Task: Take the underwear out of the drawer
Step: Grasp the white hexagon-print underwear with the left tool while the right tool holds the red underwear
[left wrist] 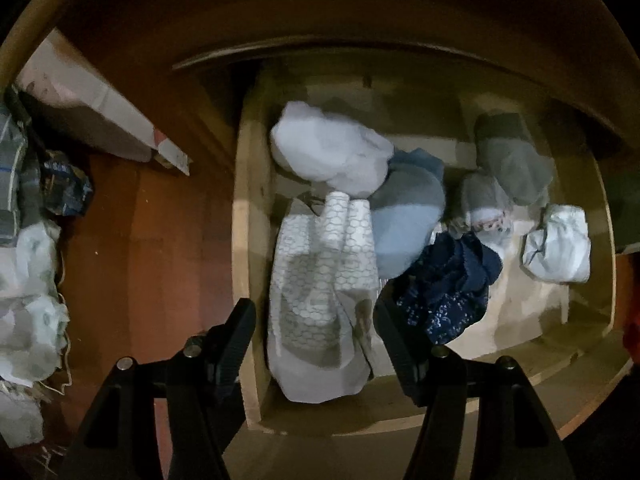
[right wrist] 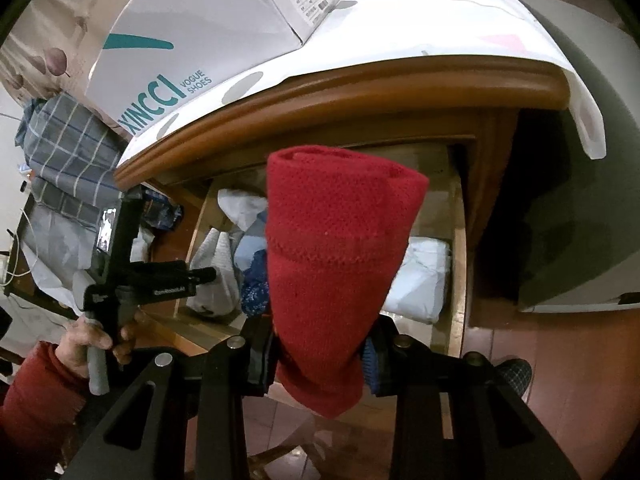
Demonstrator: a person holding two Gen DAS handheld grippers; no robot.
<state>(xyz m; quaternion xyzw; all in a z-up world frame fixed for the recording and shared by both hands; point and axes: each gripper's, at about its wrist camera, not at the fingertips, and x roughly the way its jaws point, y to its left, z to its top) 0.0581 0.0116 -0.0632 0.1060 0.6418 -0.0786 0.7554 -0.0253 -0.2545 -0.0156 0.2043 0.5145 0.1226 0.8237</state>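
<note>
The open wooden drawer [left wrist: 244,240] holds several rolled garments: a white patterned one [left wrist: 320,280], a plain white one [left wrist: 328,148], a light blue one [left wrist: 404,220], a dark blue lacy one [left wrist: 448,292] and grey ones [left wrist: 512,164]. My left gripper [left wrist: 314,312] is open and hovers above the white patterned garment. My right gripper [right wrist: 320,348] is shut on a rolled red garment [right wrist: 332,248] and holds it up in front of the drawer [right wrist: 458,240]. The left gripper [right wrist: 200,276] also shows in the right wrist view, held over the drawer's left side.
A white shoe box [right wrist: 192,36] sits on the cabinet top [right wrist: 400,40], which has a white dotted cover. Bags and a plaid bundle [right wrist: 72,148] lie to the left. A white crumpled garment [left wrist: 560,244] lies at the drawer's right. The floor is reddish tile [right wrist: 560,380].
</note>
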